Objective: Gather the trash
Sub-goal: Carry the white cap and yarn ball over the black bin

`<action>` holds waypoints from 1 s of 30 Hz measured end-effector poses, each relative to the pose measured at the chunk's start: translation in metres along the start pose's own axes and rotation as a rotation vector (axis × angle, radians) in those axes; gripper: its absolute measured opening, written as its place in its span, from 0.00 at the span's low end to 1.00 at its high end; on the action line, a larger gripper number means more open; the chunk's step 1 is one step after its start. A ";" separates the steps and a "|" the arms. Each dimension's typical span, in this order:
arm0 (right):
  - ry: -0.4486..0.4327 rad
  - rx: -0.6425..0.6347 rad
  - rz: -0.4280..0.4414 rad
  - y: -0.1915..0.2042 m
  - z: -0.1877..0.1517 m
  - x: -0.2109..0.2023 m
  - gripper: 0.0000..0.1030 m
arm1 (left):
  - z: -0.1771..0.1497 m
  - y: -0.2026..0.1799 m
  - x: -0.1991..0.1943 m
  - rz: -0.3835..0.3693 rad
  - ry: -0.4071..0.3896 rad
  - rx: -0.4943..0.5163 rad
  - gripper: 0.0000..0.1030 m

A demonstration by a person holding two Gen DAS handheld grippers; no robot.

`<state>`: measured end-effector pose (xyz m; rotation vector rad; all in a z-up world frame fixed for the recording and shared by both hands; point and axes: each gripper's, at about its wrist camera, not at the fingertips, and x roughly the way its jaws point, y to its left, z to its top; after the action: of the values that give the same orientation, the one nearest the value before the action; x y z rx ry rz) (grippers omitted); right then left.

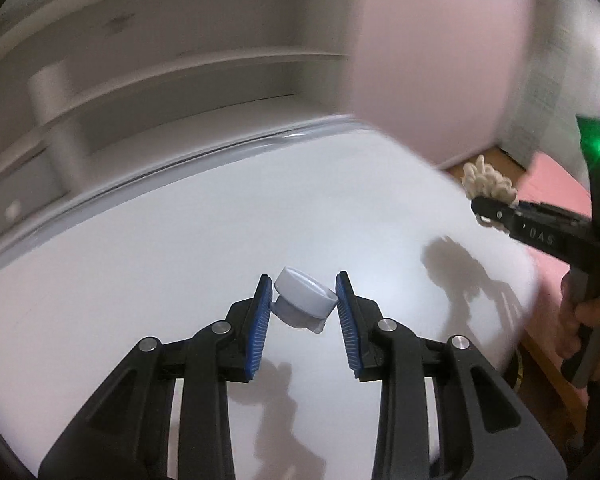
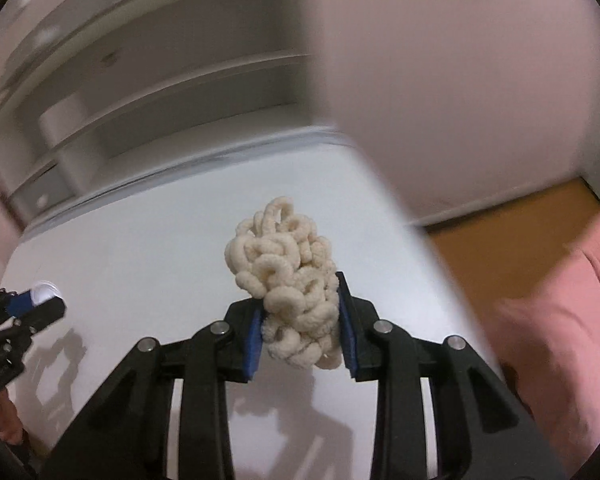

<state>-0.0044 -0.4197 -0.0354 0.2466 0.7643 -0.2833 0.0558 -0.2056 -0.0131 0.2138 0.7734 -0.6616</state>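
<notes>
L gripper [image 1: 302, 304]: fingers clamped on 1 white cap [image 1: 304, 300], held above white bench [image 1: 180, 240]. R gripper [image 2: 300, 312]: fingers pinching 1 cream yarn wad [image 2: 292, 280], also above bench. Trash items: 2, 1 per gripper.

text: "DAS" | on: right tongs [image 1: 485, 210] arm, white letters

White table [image 1: 180, 240] carries only gripper shadows.
</notes>
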 end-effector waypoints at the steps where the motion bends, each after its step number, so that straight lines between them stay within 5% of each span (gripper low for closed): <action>1: -0.005 0.041 -0.036 -0.025 -0.012 -0.011 0.31 | 0.003 -0.025 0.002 -0.034 -0.003 0.040 0.31; 8: 0.034 0.341 -0.244 -0.194 -0.105 -0.059 0.31 | -0.003 -0.198 0.034 -0.258 0.030 0.296 0.31; 15: 0.096 0.581 -0.368 -0.297 -0.210 -0.084 0.31 | -0.049 -0.349 0.090 -0.444 0.142 0.478 0.31; 19: 0.141 0.667 -0.414 -0.337 -0.264 -0.086 0.31 | -0.079 -0.402 0.133 -0.480 0.199 0.519 0.31; 27: 0.211 0.744 -0.402 -0.372 -0.333 -0.059 0.31 | -0.140 -0.441 0.202 -0.542 0.259 0.539 0.31; 30: 0.250 0.772 -0.390 -0.376 -0.342 -0.045 0.31 | -0.152 -0.455 0.221 -0.490 0.293 0.554 0.31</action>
<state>-0.3824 -0.6542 -0.2851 0.8767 0.9230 -0.9325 -0.1992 -0.6027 -0.2510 0.6495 0.9193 -1.3283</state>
